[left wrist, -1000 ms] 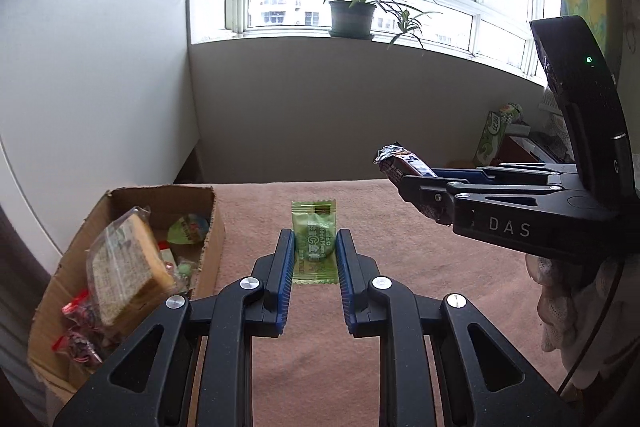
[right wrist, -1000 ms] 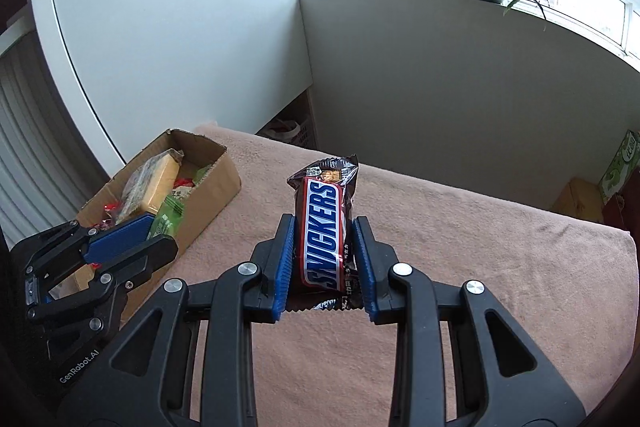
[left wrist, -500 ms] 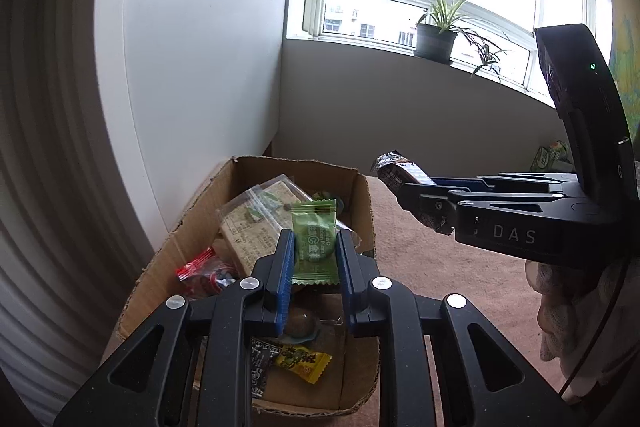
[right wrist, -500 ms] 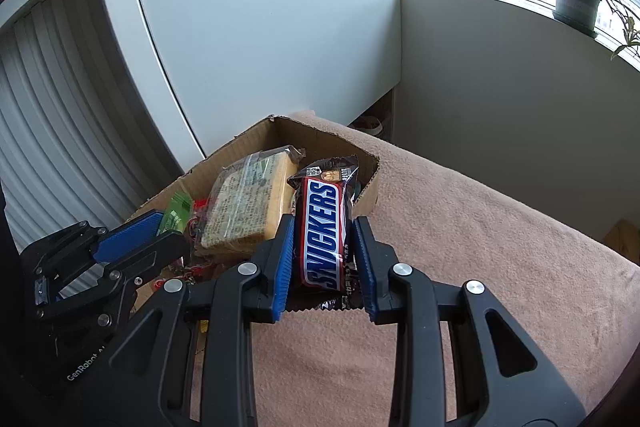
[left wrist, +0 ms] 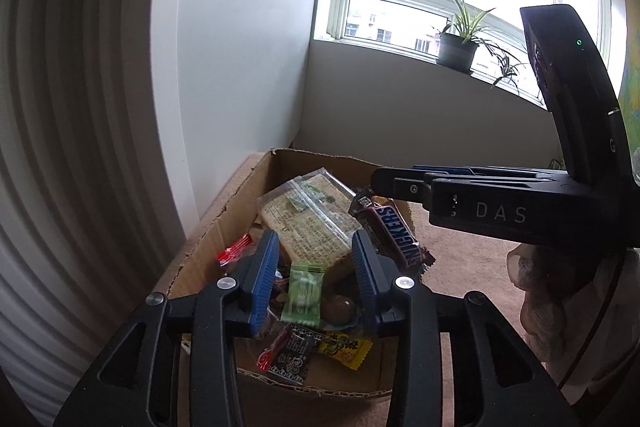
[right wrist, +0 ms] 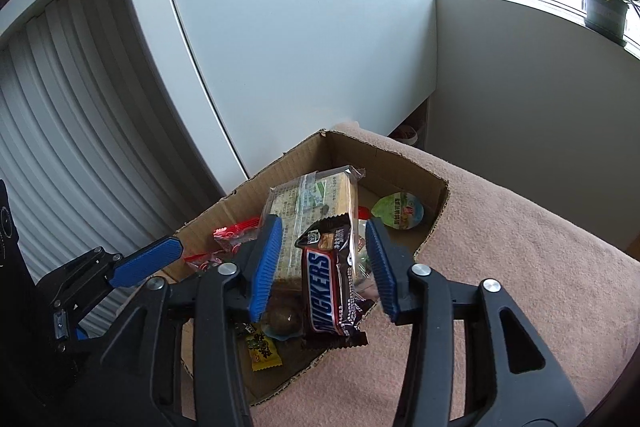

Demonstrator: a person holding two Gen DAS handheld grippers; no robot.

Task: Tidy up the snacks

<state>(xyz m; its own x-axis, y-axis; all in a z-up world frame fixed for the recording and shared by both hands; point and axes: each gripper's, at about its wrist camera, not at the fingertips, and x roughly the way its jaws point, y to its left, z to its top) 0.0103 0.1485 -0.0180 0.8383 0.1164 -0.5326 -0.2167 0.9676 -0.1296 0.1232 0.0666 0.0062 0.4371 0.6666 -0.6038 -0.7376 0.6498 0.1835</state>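
Observation:
An open cardboard box [left wrist: 224, 227] [right wrist: 400, 163] of snacks sits on the cloth-covered table. Above it my left gripper [left wrist: 315, 239] has its jaws opening; the green packet [left wrist: 303, 293] lies loose between and below the blue pads, touching neither. Over the same box, my right gripper [right wrist: 324, 227] also has its jaws opening. The Snickers bar [right wrist: 326, 291] [left wrist: 394, 233] sits free between them, tipped onto the other snacks near the box's right wall. A clear-wrapped cracker pack [left wrist: 312, 215] [right wrist: 312, 199] lies behind both. One left finger [right wrist: 148, 261] shows at the left of the right wrist view.
The box also holds red candies [left wrist: 236, 251], a brown ball [left wrist: 338, 307], a yellow packet [left wrist: 344, 347] and a jelly cup [right wrist: 398, 211]. A white cabinet [right wrist: 300, 27] stands close behind it. Pink cloth [right wrist: 520, 267] spreads to the right. A gloved hand [left wrist: 560, 287] holds the right gripper.
Both grippers swung left from over the table to above the box. Both then opened: the green packet and the Snickers bar left the pads and dropped into the box.

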